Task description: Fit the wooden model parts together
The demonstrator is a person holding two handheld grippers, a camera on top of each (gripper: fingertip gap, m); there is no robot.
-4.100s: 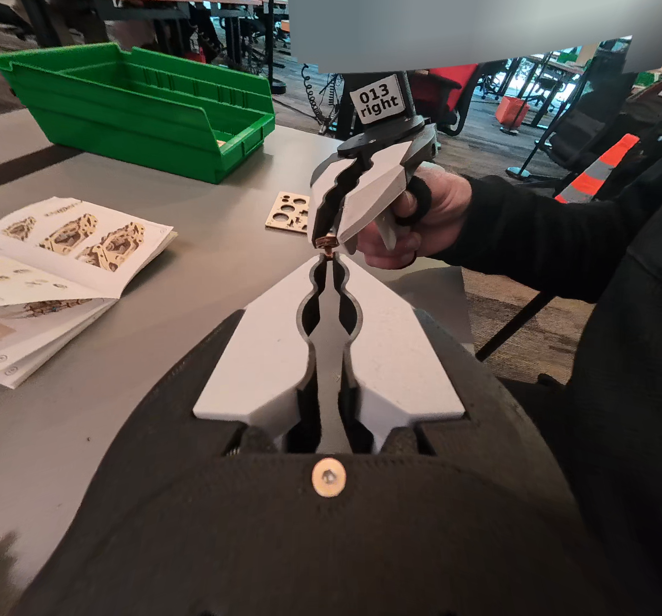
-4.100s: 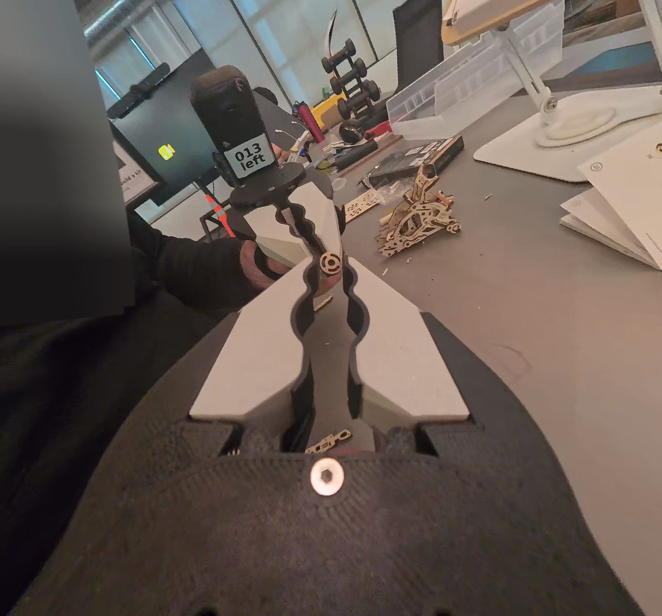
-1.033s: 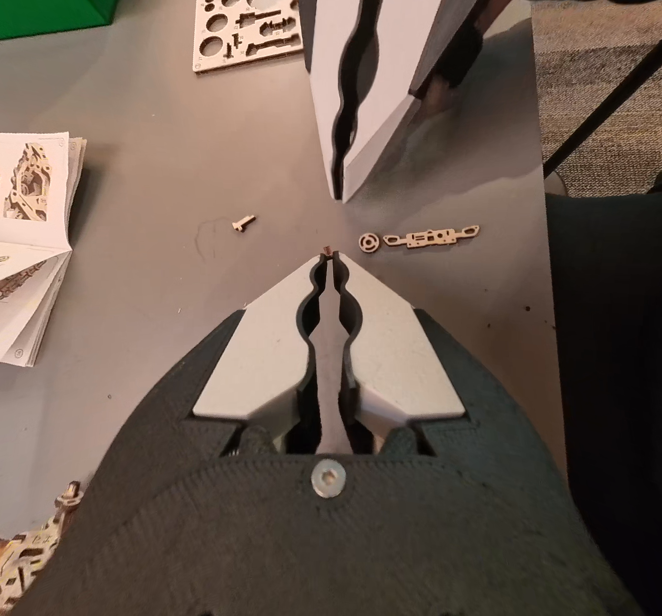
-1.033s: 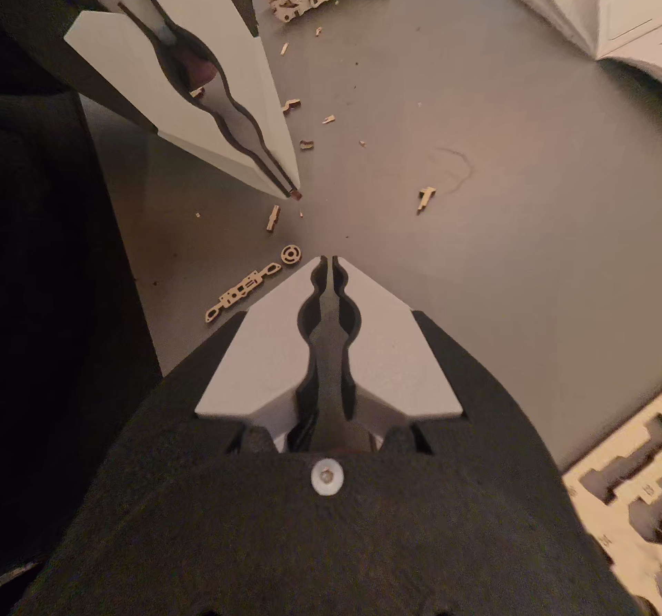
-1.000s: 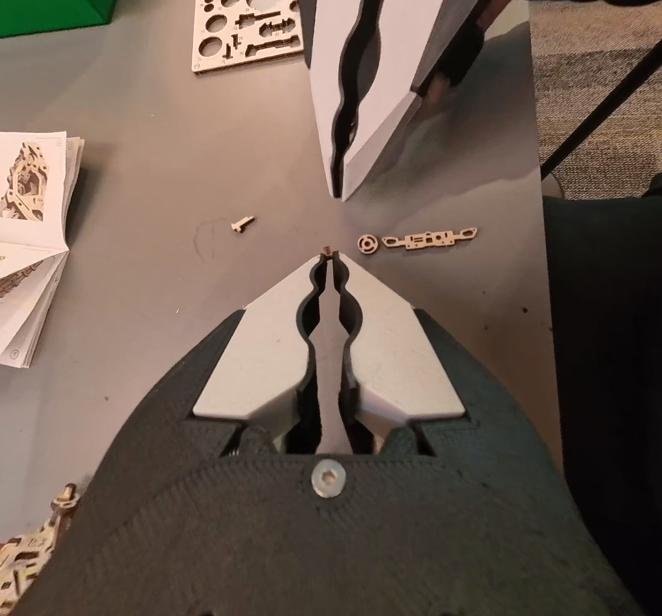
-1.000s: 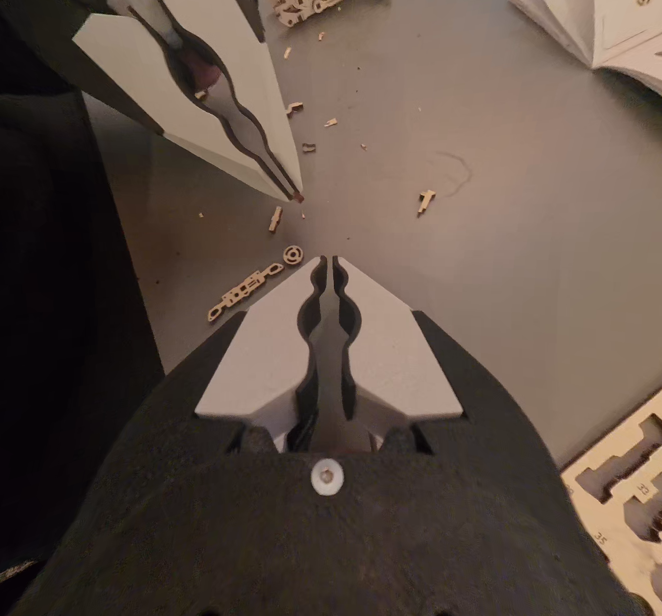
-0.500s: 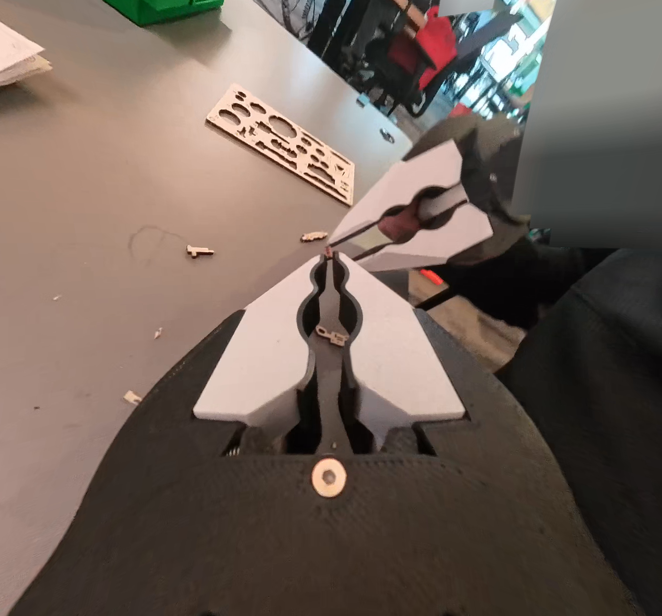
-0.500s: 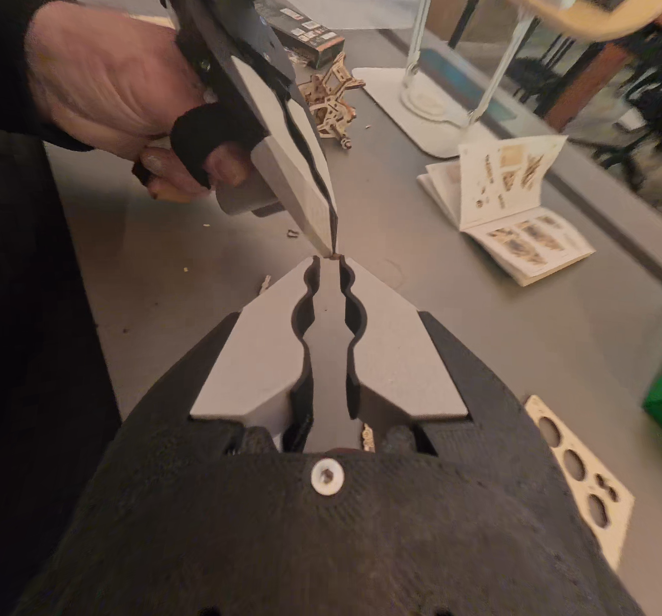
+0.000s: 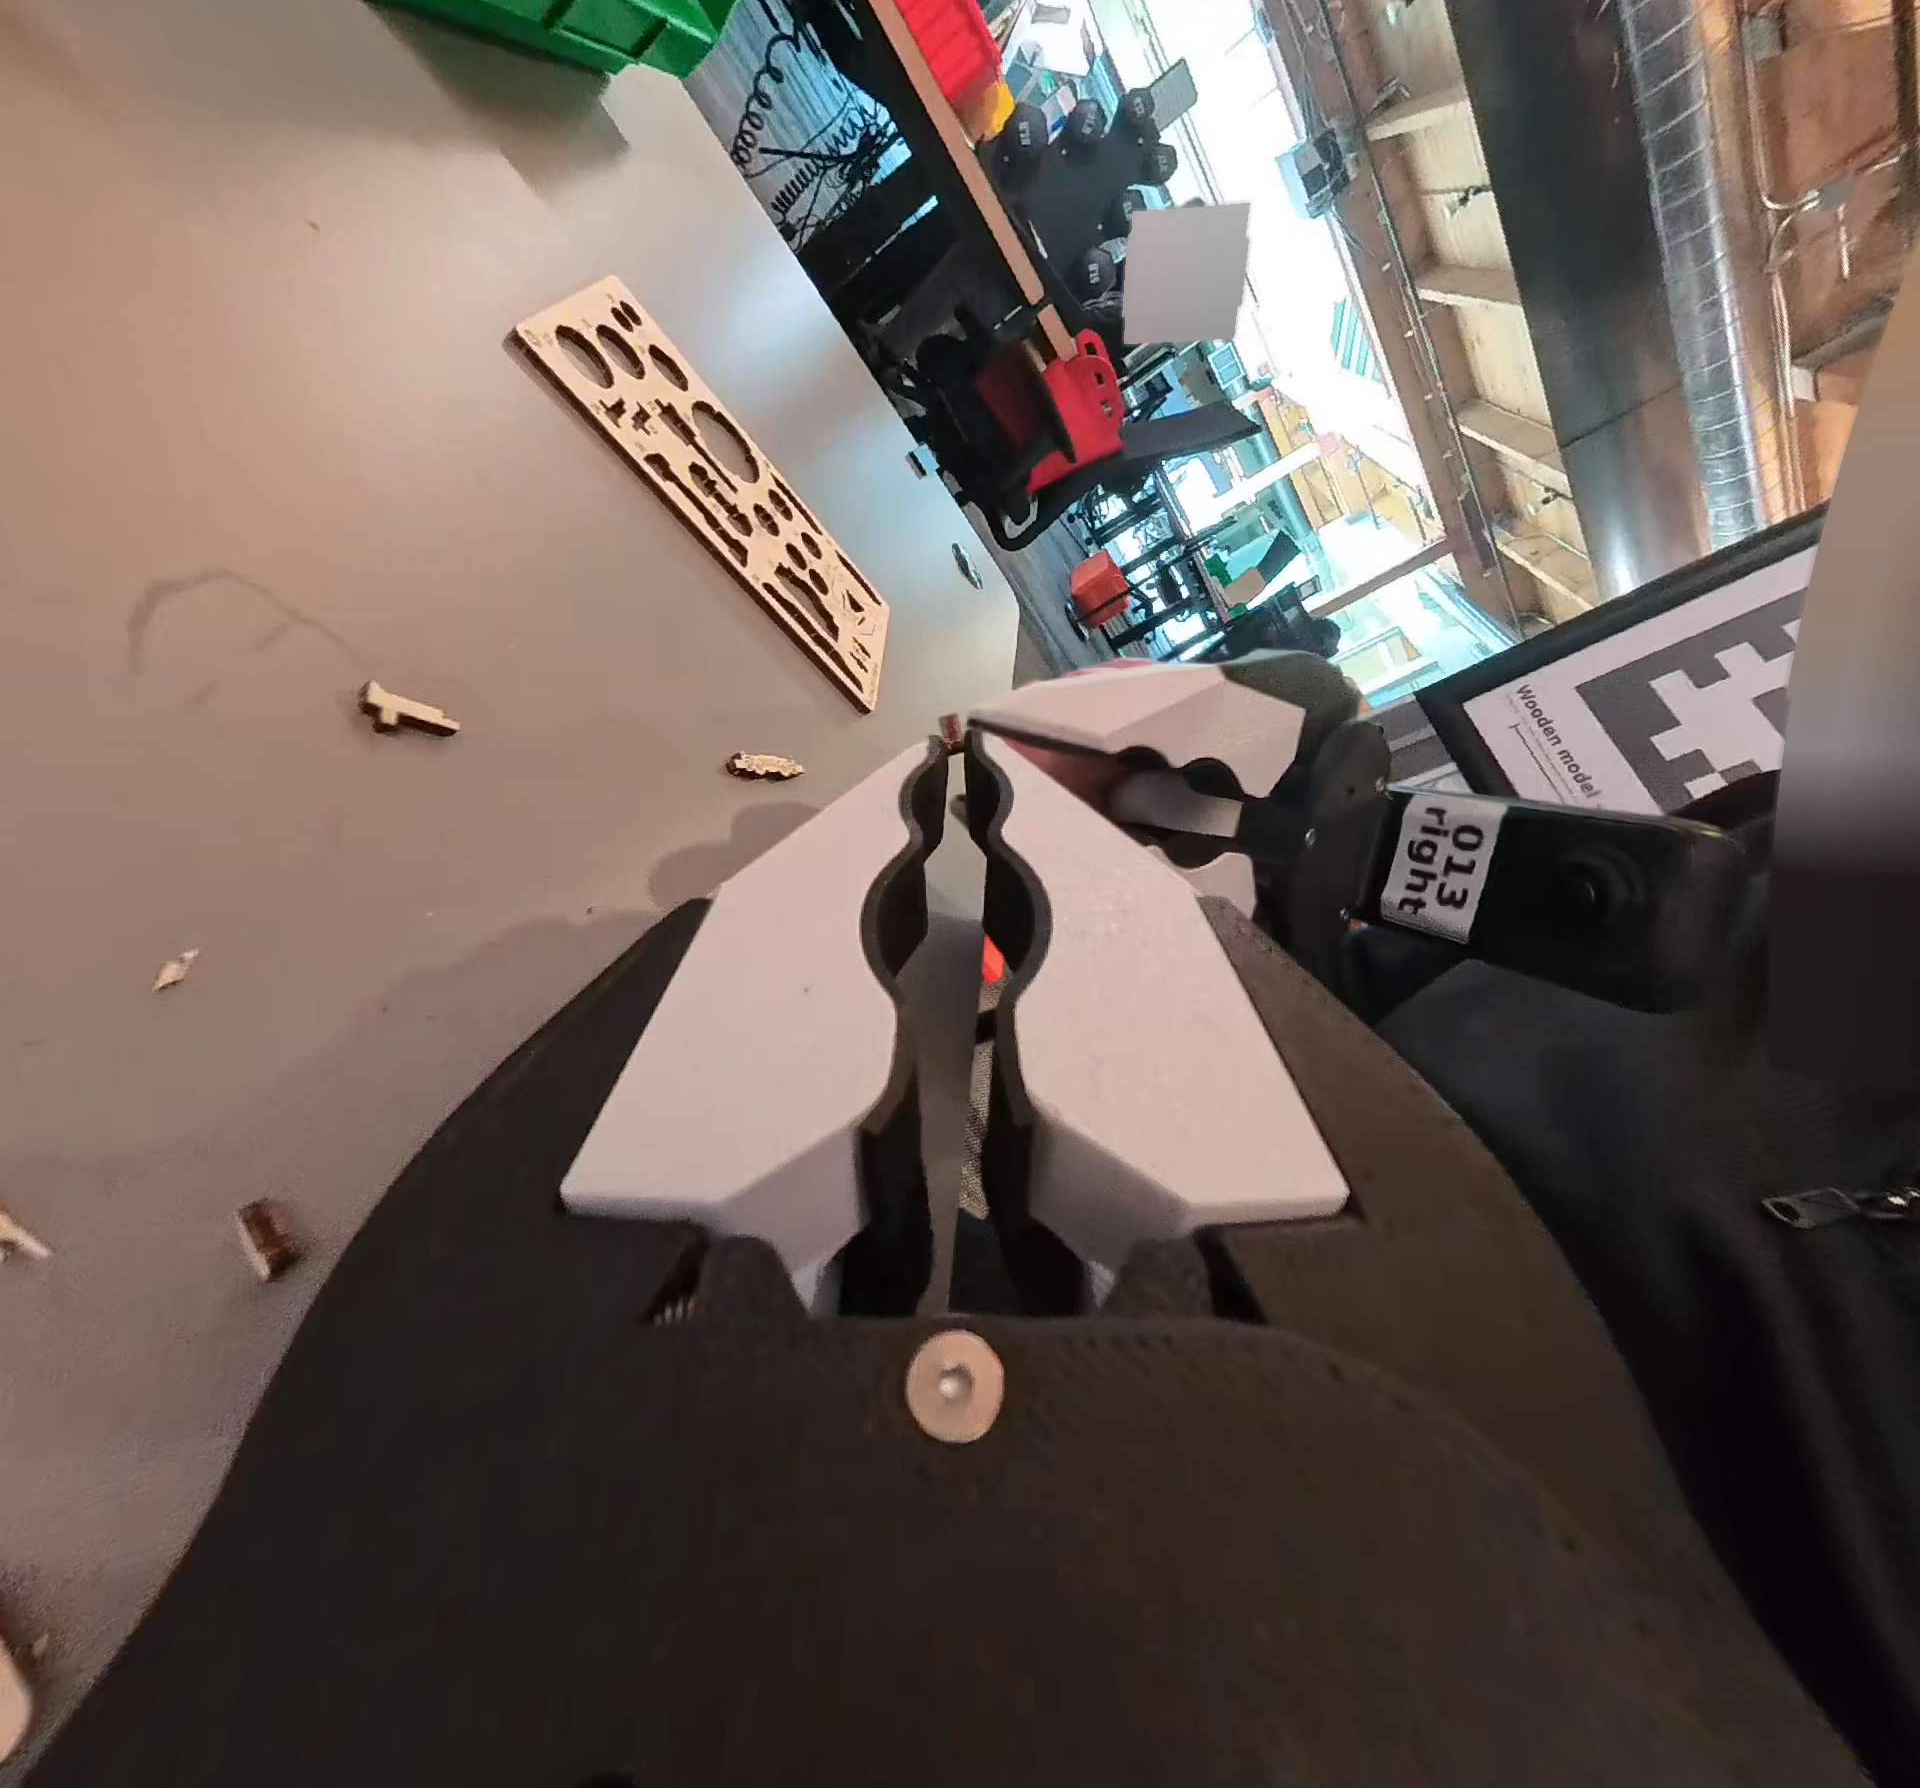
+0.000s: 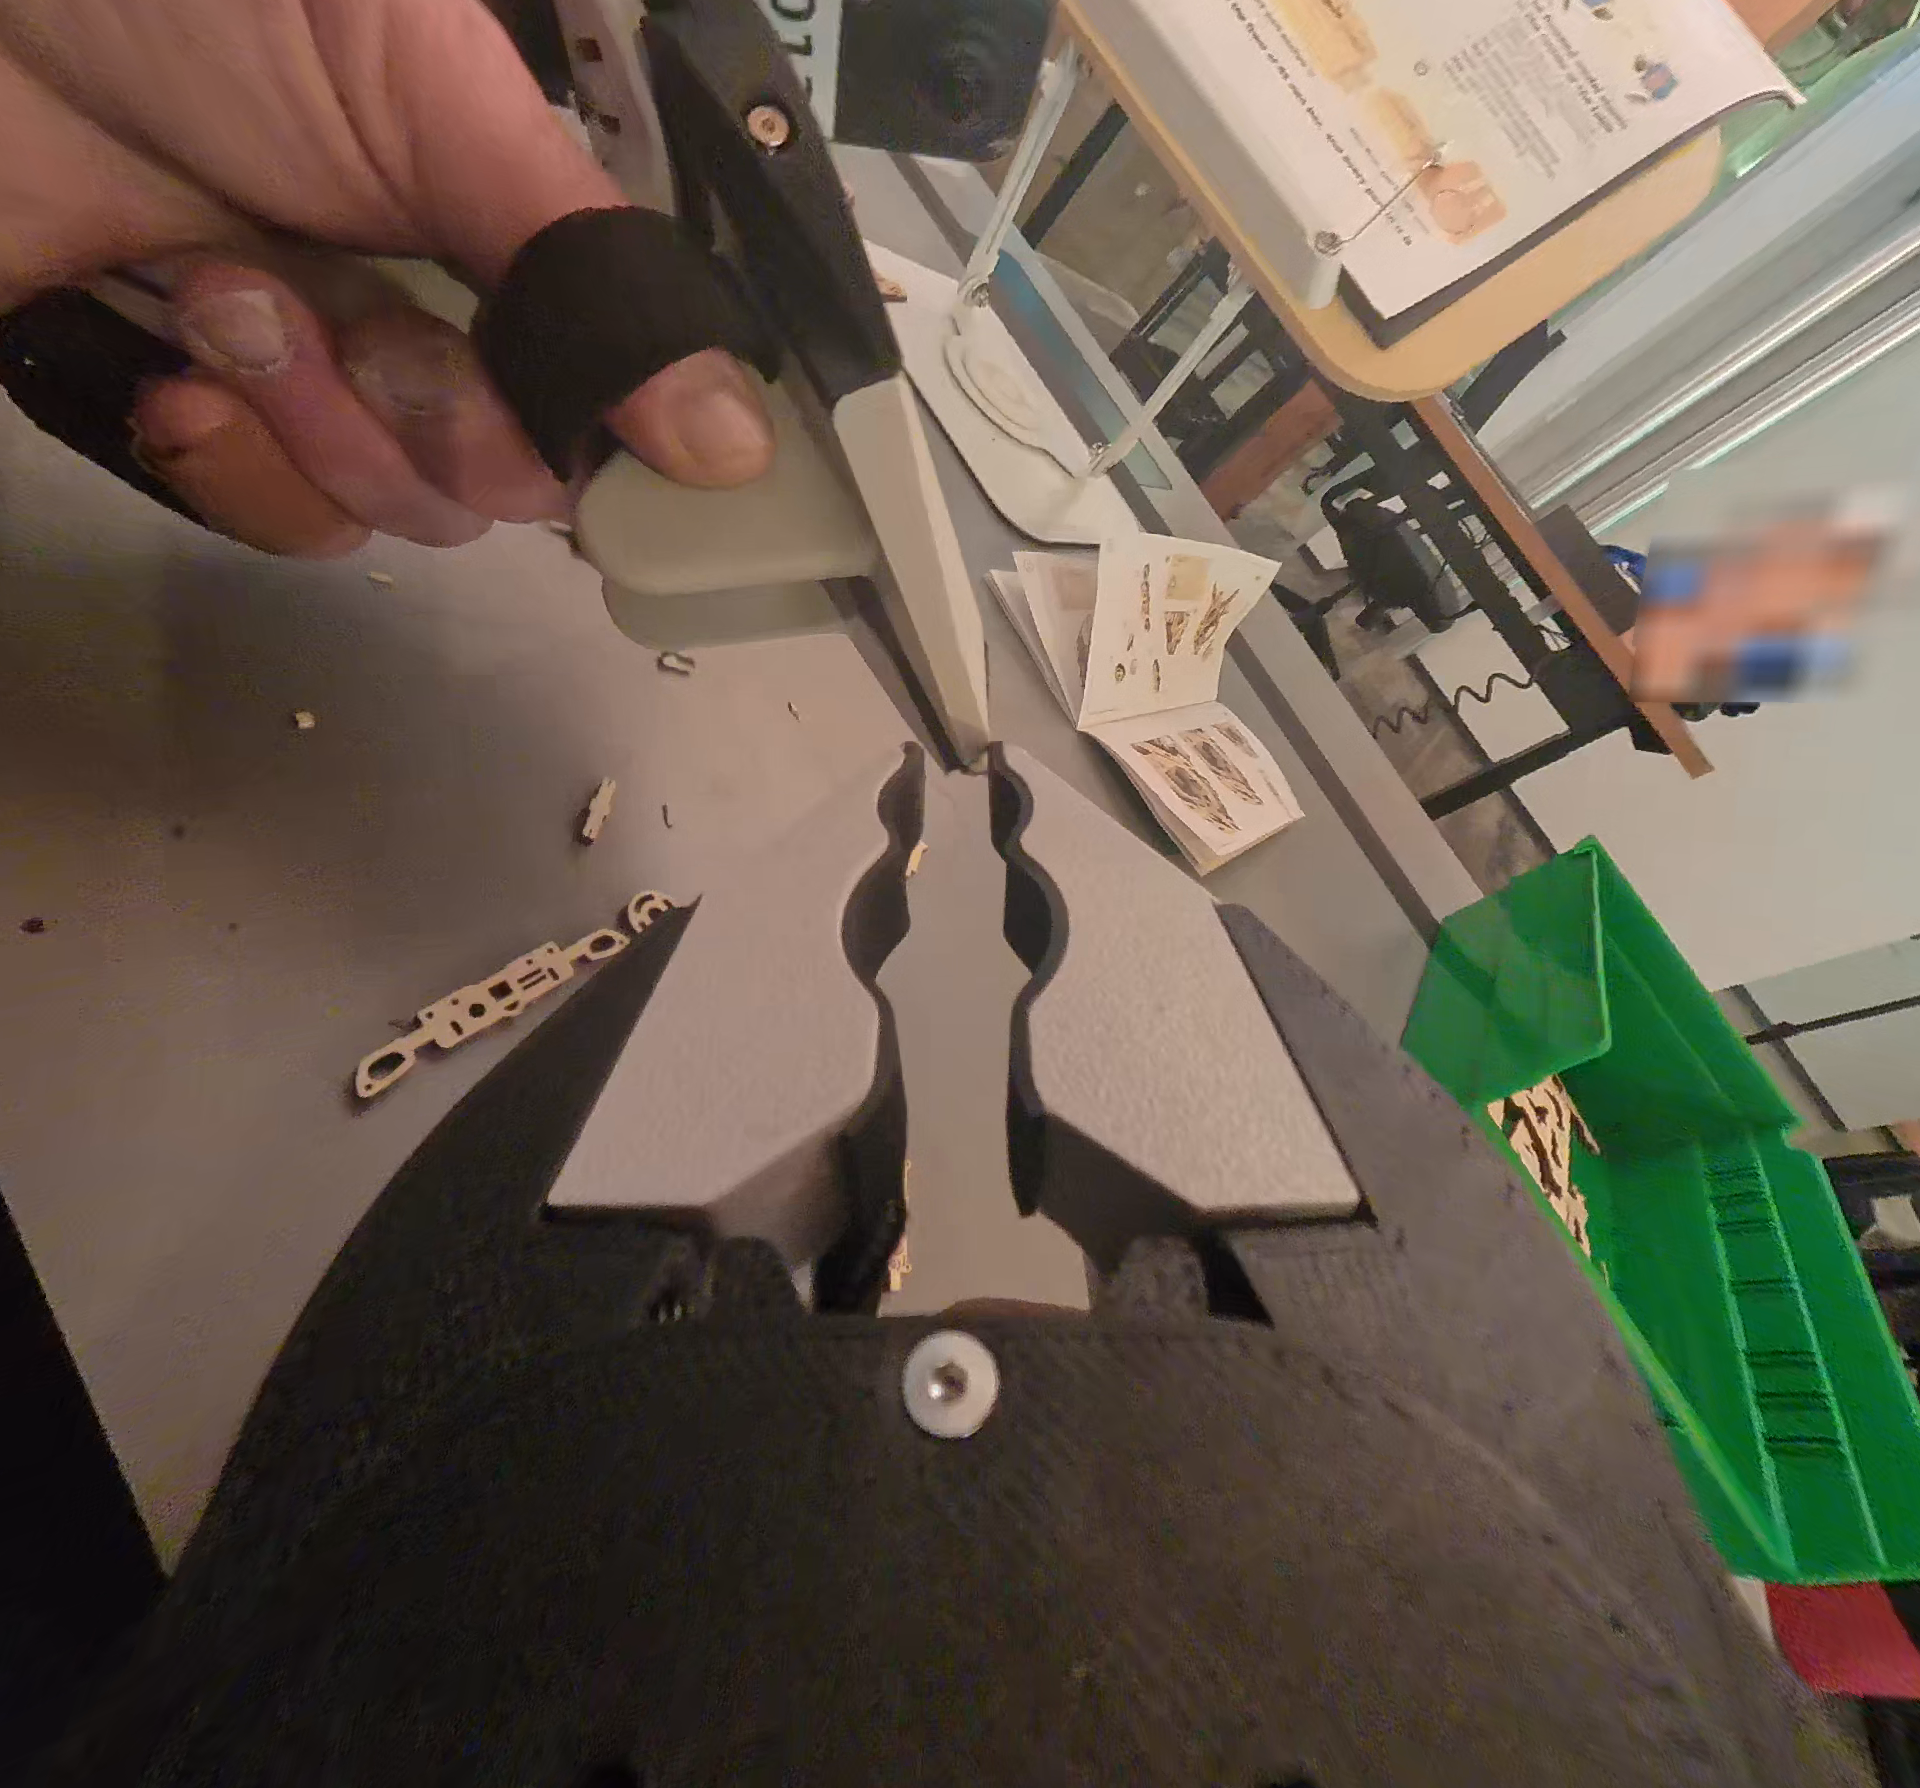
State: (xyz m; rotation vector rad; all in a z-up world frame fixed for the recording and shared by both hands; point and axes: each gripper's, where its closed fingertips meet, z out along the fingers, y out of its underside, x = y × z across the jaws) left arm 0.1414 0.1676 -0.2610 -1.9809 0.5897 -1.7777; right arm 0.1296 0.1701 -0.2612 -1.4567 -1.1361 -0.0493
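Note:
My left gripper (image 9: 951, 751) is shut on a tiny brown wooden peg (image 9: 948, 726) that sticks out of its tips. My right gripper (image 10: 954, 767) is open and empty, with a narrow gap between its jaws. The left gripper's tip (image 10: 966, 749) points down into that gap, so the two grippers meet tip to tip above the grey table (image 9: 312, 491). In the left wrist view the right gripper (image 9: 977, 726) comes in from the right. A long flat wooden part (image 10: 488, 1000) and a small wooden ring (image 10: 649, 907) lie on the table to the left.
A punched-out wooden sheet (image 9: 707, 502), small loose pieces (image 9: 405, 710) and chips lie on the table. A green bin (image 10: 1662, 1219) stands at the right edge. An open booklet (image 10: 1164, 699) and a white book stand (image 10: 1351, 76) are behind. A hand (image 10: 260, 232) holds the left gripper. My two grippers' fingertips are within a few centimetres of each other.
The ring held 4 s ago now lies on the table. Both grippers have lifted and tilted, and their tips have come together. The right jaws have opened wider around the left tip.

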